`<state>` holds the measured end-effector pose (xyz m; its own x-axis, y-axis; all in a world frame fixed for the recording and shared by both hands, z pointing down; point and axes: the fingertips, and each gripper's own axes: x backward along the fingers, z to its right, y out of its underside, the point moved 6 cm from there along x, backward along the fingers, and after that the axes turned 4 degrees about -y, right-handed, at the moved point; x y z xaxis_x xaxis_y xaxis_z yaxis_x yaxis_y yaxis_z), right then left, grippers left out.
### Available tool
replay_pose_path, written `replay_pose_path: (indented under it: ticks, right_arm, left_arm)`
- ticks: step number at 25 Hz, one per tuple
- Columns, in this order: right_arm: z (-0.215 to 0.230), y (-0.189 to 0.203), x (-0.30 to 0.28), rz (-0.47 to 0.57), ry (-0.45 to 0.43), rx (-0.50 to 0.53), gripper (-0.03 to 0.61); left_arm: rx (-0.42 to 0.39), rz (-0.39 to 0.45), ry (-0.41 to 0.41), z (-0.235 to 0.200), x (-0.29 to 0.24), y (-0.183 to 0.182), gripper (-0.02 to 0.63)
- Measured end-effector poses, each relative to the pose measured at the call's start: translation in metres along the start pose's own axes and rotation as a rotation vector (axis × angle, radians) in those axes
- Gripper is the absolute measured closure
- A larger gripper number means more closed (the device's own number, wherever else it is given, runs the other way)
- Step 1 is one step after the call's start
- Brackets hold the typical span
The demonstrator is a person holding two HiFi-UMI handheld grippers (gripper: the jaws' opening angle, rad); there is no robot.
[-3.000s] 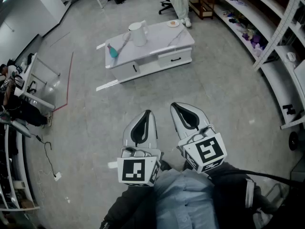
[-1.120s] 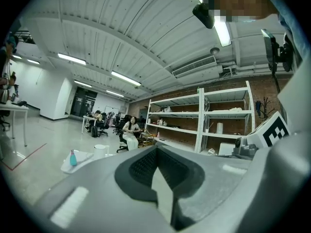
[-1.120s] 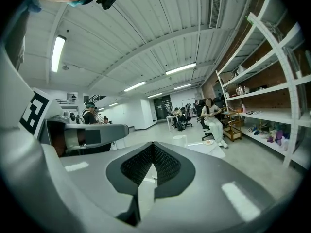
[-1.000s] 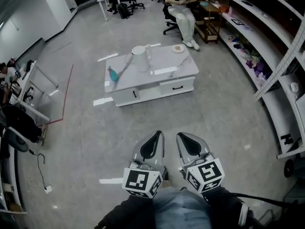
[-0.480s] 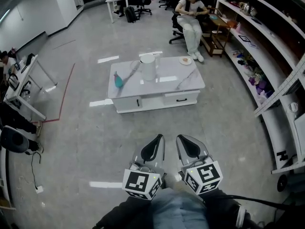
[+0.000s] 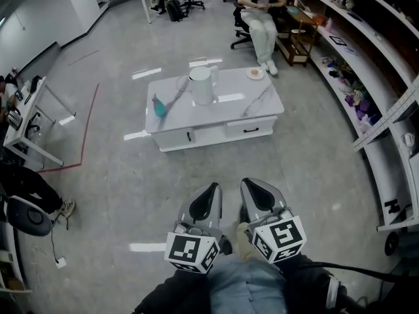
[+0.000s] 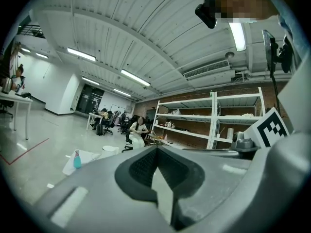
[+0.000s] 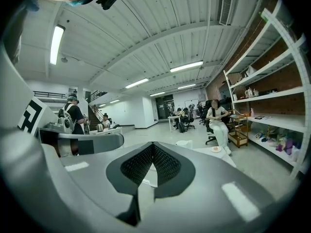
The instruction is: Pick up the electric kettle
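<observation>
1. My fingers are pressed together on nothing, in both the left gripper [image 6: 212,187] and the right gripper [image 6: 249,182], side by side near my lap.
2. The low white table [image 6: 262,106] stands well apart, ahead of me.
3. The white electric kettle [image 6: 202,84] sits upright on its far side.
4. A blue bottle [image 6: 158,105] stands near the table's left edge.

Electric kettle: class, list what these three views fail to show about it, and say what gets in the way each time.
- Head view: the electric kettle is too small to tell whether its lid is shut or whether it stands on a base.
- Left gripper view: only its top shows; the shut left gripper covers the rest.
- Right gripper view: the shut right gripper hides its lower body.
- What it holds: hidden in every view.
</observation>
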<state>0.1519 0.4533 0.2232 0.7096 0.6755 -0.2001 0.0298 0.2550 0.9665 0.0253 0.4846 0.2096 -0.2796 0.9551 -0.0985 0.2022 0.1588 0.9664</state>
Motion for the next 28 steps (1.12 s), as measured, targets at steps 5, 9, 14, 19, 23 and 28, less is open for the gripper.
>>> replay_pose_path:
  ticks: [5,9,14,19,23,28]
  right_arm:
    - [0.035,-0.005,-0.028,0.006,-0.004,-0.019,0.554]
    - [0.080,-0.010,-0.051,0.010,0.008,-0.055,0.554]
    - [0.131,-0.023,-0.078,0.017,0.014,-0.084,0.554]
    - [0.182,-0.039,-0.103,0.032,0.013,-0.108,0.554]
    - [0.214,-0.054,-0.114,0.054,0.002,-0.114,0.554]
    - [0.235,-0.053,-0.130,0.055,-0.019,-0.123,0.554]
  left_arm:
    - [-0.012,-0.028,-0.004,-0.007,-0.044,-0.001,0.610]
    - [-0.032,-0.068,0.008,-0.005,-0.095,-0.002,0.610]
    - [-0.065,-0.078,0.026,-0.003,-0.158,-0.011,0.610]
    - [-0.097,-0.108,0.049,0.005,-0.218,-0.018,0.610]
    - [-0.125,-0.120,0.047,0.014,-0.253,-0.030,0.610]
    - [-0.138,-0.119,0.033,0.015,-0.274,-0.029,0.610]
